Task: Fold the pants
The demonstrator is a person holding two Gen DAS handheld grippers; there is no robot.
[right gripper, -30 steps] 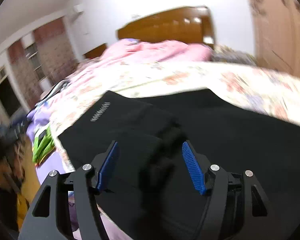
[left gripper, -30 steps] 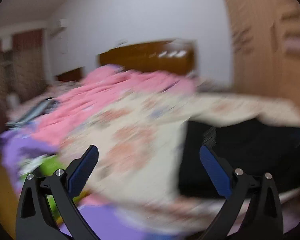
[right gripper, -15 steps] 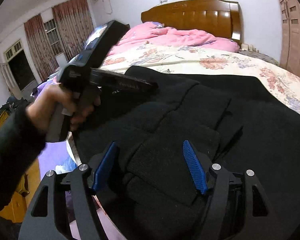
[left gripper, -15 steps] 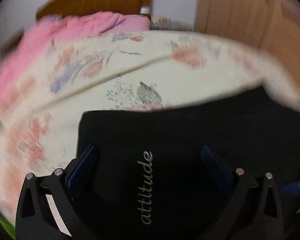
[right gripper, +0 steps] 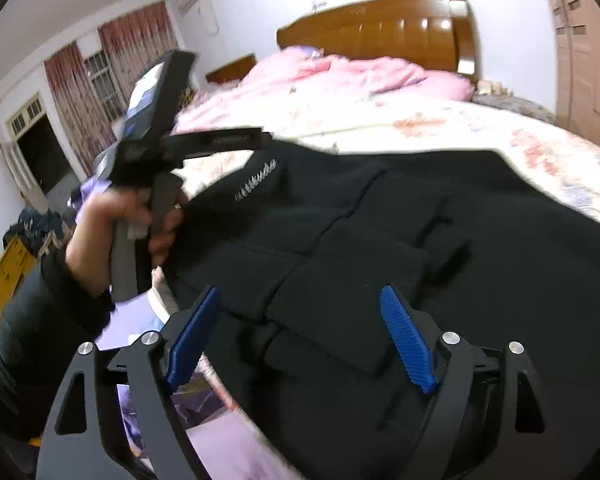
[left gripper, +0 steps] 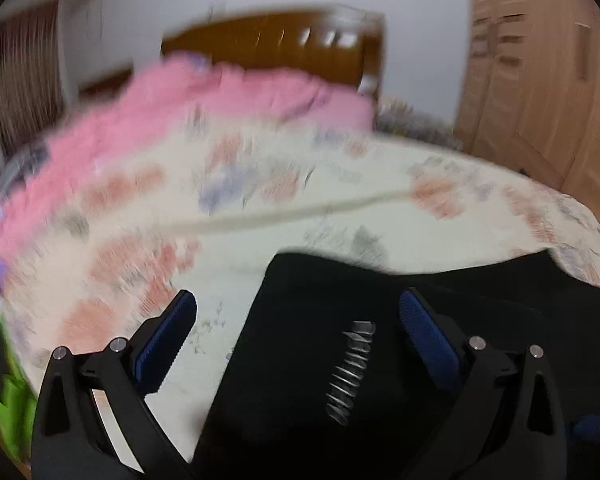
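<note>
Both the left gripper (left gripper: 296,330) and right gripper (right gripper: 300,334) gape empty over black pants (right gripper: 440,248); blur smears the bedspread (left gripper: 260,216).

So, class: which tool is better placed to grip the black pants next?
Probably the right tool: its open fingers straddle a raised fold of the black pants. The left tool is open, its left finger over the floral bedspread.

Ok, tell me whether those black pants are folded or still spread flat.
Folded, at least partly: the black pants lie in stacked layers with stepped edges on the floral bedspread. Both grippers are open, holding nothing.
</note>
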